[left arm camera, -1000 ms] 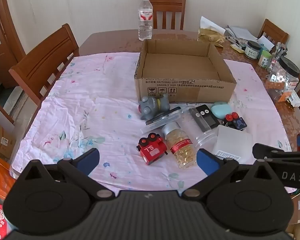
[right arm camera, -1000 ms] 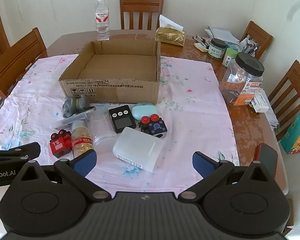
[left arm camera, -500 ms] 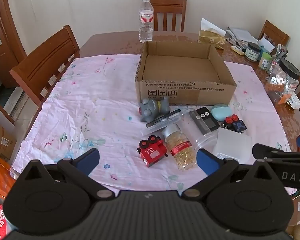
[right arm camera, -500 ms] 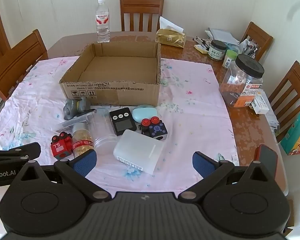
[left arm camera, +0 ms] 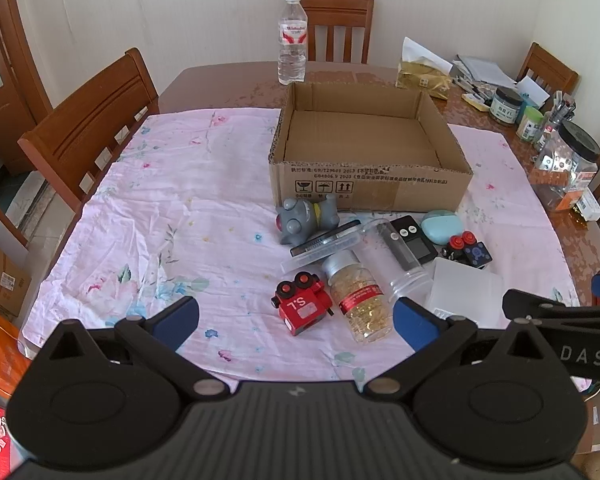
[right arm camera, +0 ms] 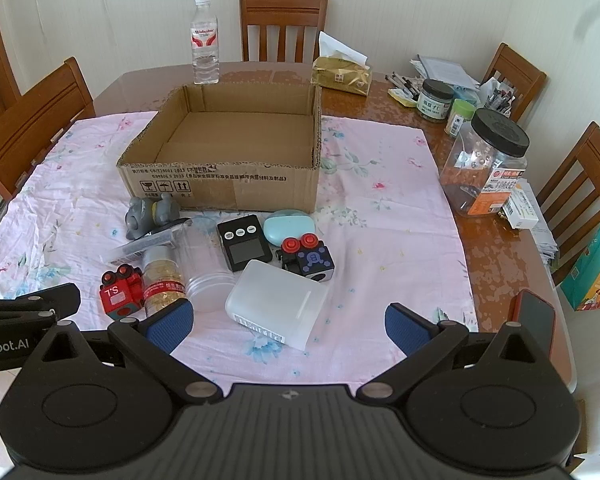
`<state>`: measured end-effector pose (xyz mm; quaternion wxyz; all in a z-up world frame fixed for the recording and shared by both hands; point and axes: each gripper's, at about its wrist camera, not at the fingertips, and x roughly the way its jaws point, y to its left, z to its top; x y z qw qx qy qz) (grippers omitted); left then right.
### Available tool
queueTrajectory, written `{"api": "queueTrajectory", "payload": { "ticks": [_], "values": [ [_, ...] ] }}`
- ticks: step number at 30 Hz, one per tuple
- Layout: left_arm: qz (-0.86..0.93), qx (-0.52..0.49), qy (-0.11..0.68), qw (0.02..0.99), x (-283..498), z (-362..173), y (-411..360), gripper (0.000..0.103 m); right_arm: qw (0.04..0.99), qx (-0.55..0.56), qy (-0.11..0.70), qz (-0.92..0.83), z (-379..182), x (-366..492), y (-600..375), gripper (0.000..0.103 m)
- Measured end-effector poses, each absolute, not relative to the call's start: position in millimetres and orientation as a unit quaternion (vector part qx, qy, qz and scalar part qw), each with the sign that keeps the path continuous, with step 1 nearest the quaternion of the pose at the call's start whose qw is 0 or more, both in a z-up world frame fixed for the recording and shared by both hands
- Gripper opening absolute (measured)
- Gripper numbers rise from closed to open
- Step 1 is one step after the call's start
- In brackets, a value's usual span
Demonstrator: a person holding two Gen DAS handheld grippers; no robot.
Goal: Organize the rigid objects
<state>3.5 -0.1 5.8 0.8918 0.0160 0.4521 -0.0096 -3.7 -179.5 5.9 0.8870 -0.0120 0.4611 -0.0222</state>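
Grippers, left [left arm camera: 294,318] and right [right arm camera: 286,322], stay spread, edging nearer the red toy [left arm camera: 302,304].

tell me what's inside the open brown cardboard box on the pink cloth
Nothing shows inside the open brown cardboard box: only its bare cardboard floor and inner walls. The strip of floor just behind the near wall is hidden in both views.

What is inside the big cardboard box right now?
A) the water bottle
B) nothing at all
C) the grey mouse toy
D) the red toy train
B: the cardboard box shows only its bare brown floor, while the red toy train and grey mouse toy lie on the cloth in front of it and the water bottle stands behind it.
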Motion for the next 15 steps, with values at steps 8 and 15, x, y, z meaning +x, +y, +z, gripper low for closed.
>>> {"api": "queueTrajectory", "payload": {
  "ticks": [8,15],
  "values": [
    [-0.01,0.015,0.45,0.893,4.8,5.7,-2.2,0.102,0.888,-0.012,0.46,-0.023,6.3,-3.3,-180.8,0.103],
    [-0.01,0.015,0.45,0.893,4.6,6.1,-2.6,0.102,0.888,-0.012,0.46,-0.022,6.7,-2.7,-181.5,0.103]
  ]
}}
